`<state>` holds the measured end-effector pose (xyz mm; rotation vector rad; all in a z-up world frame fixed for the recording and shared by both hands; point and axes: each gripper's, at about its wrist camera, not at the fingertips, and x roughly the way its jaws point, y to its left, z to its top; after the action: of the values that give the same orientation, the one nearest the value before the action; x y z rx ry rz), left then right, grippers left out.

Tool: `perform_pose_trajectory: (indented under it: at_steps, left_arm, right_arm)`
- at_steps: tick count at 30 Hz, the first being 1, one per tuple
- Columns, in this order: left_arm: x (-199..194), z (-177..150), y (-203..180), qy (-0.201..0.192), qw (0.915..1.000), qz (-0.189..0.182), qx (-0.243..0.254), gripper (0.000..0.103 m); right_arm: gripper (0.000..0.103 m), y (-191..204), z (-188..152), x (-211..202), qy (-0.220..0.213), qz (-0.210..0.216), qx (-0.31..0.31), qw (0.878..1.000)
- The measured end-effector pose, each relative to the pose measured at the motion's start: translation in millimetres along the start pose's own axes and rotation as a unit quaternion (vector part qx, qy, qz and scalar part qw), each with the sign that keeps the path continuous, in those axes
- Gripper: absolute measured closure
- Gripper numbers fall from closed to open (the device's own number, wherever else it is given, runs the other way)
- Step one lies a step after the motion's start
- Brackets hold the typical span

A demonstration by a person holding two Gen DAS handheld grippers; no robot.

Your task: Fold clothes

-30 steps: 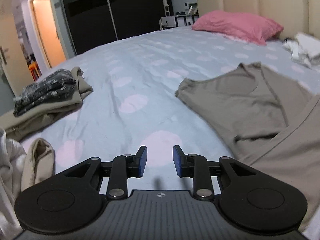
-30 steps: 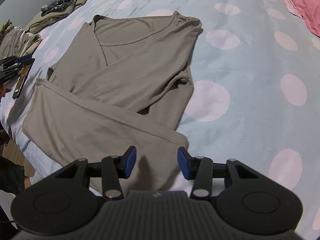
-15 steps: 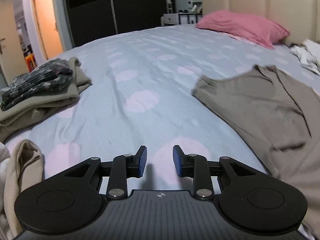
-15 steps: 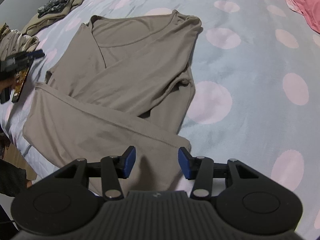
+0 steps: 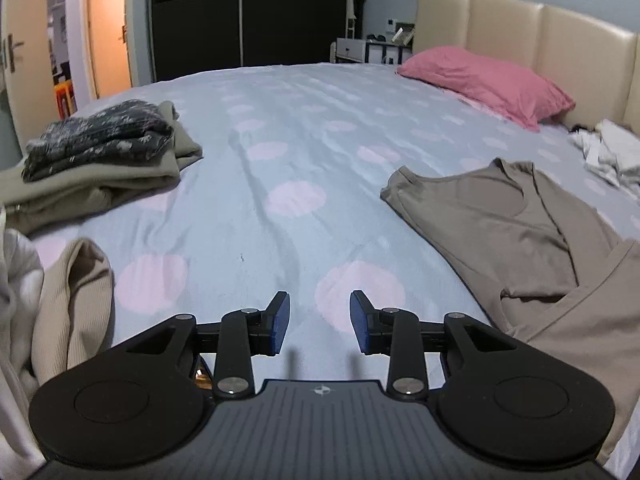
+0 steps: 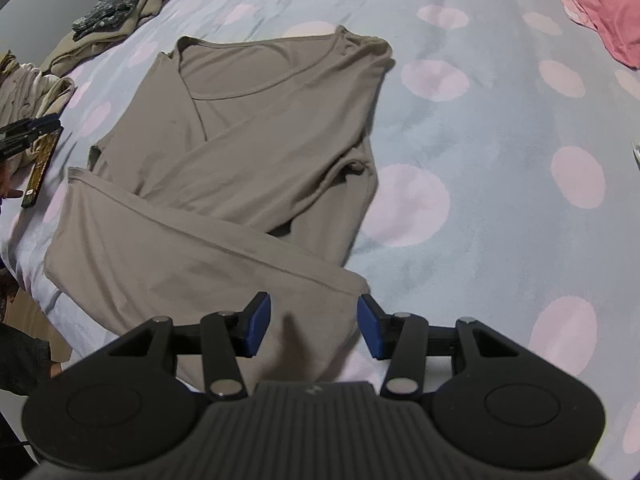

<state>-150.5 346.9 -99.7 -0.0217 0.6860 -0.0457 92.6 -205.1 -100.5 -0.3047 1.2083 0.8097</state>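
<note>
The right gripper (image 6: 314,322) hangs over the near hem of the taupe top (image 6: 256,168), its blue pads parted about halfway and holding nothing; the cloth lies under the gap, not pinched. That placement looks deliberate: poised above the bottom edge, it seems ready to take the hem for the next fold. The top itself lies flat on the bed, neckline at twelve o'clock from that claw, one sleeve laid across the chest and a long panel folded over at nine o'clock, so the folding appears partly done.

The left gripper (image 5: 320,322) is off to the side above the bare spotted bedsheet (image 5: 280,152), its jaws having just opened slightly, nothing between them; the top (image 5: 512,224) sits at two o'clock from it. At ten o'clock lies a stack of folded clothes (image 5: 100,160), likely finished work kept clear. The pink pillow (image 5: 484,80) rests at one o'clock by the headboard.
</note>
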Motion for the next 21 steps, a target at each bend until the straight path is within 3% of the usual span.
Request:
perform_pose_trajectory:
  at_steps: [21]
  left_arm:
    - [7,-10,4,-0.001,0.9999,-0.009,-0.006,0.072]
  right_arm:
    - [0.051,-1,-1,2,0.006,-0.003,0.005,1.000]
